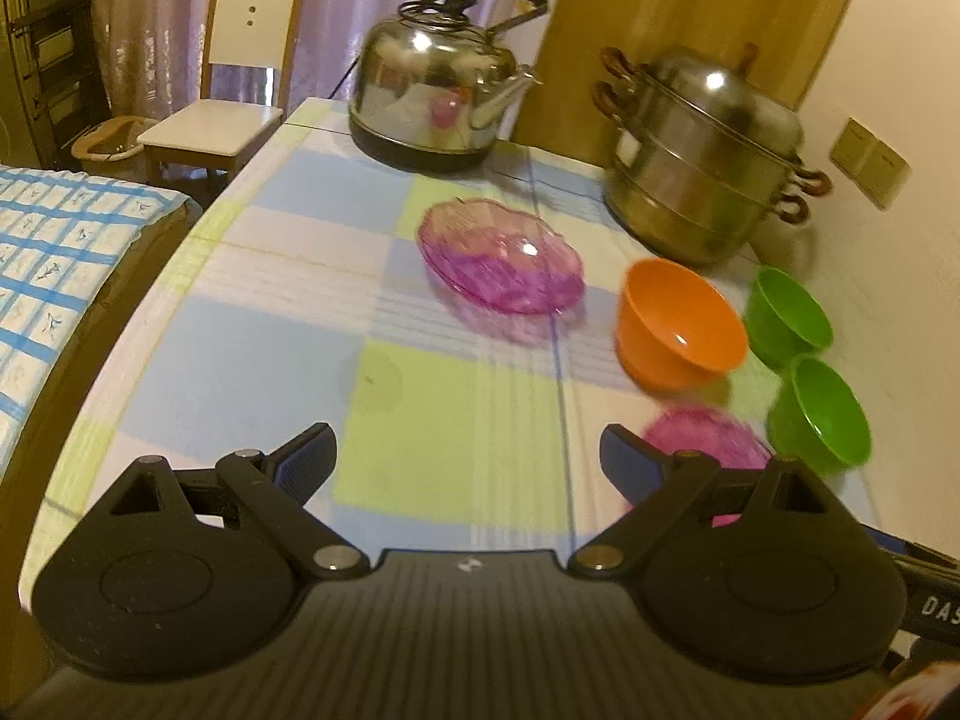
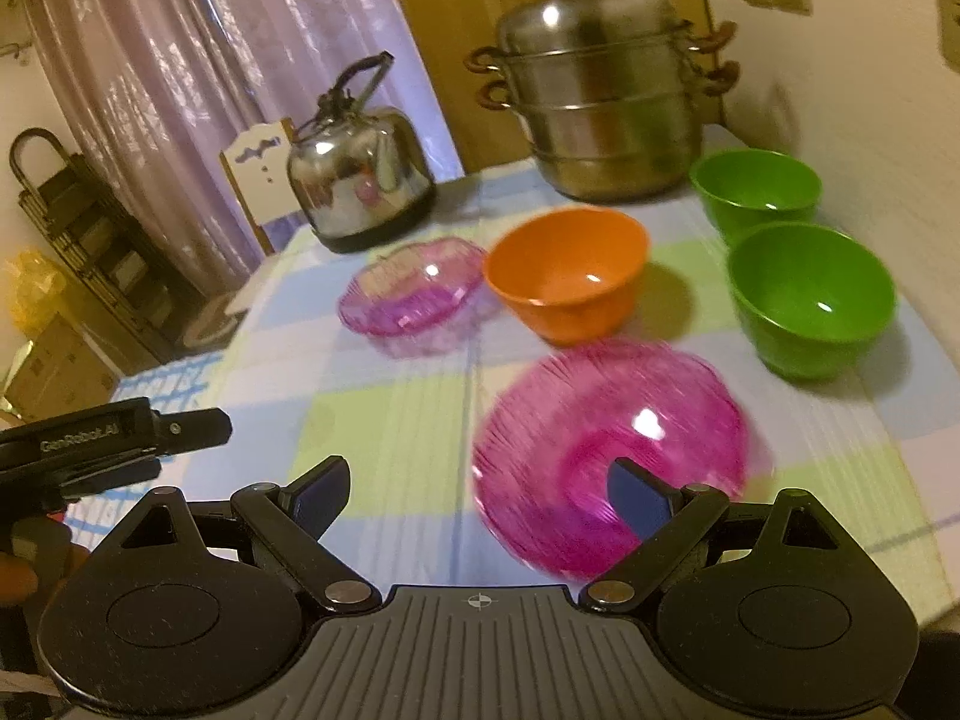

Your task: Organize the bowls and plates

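Both claws, left claw [image 1: 468, 456] and right claw [image 2: 480, 495], hang wide and empty over the desk's near edge, nothing gathered yet; the far pink plate [image 2: 414, 288], orange bowl [image 2: 567, 270], near pink plate [image 2: 612, 450] and two green bowls [image 2: 810, 300] sit apart toward the right edge, so next I'd expect a claw to close on a plate rim.

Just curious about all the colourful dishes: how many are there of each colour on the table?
Pink plates: 2, near and far
Orange bowl: 1
Green bowls: 2, near and far
Total: 5
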